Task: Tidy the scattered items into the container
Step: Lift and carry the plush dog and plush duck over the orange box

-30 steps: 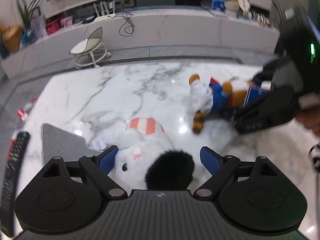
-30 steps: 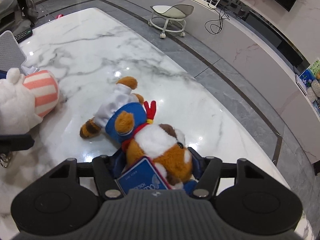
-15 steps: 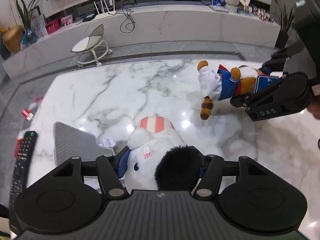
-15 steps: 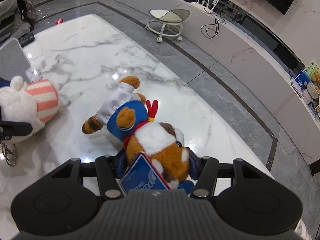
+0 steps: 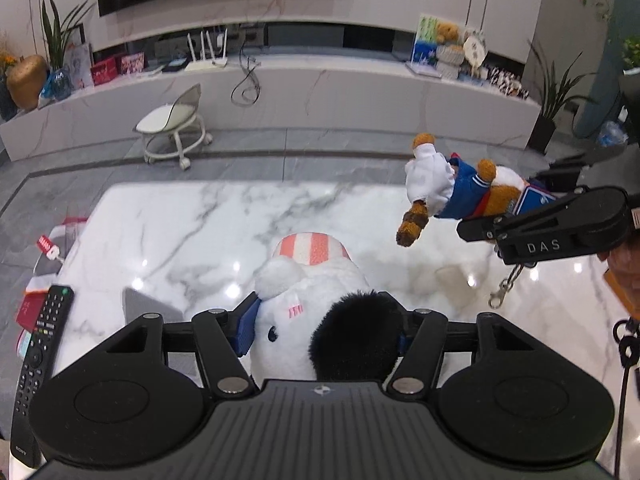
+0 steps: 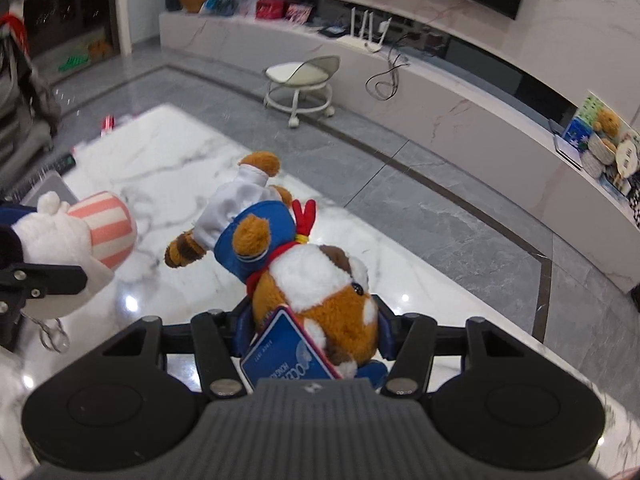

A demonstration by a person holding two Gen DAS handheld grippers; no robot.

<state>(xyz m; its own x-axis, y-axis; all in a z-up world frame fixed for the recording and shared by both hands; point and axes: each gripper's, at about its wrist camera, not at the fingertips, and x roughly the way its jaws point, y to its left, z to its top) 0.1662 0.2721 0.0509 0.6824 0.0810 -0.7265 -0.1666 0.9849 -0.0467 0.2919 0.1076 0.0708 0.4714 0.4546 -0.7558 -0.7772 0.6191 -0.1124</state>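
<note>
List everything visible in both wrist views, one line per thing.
white plush toy: 1, white with black patch and pink-striped cap, clamped in the left gripper, above the marble table
brown plush toy: 1, brown and white, blue jacket, blue tag, clamped in the right gripper
marble table: 1, white, grey veins, below both toys
remote control: 1, black, table's left edge
grey pad: 1, beside the remote
rolling stool: 1, white, on the grey floor
router: 1, white, on the TV ledge
left gripper: 1, black, blue pads
right gripper: 1, black, blue pads
</note>
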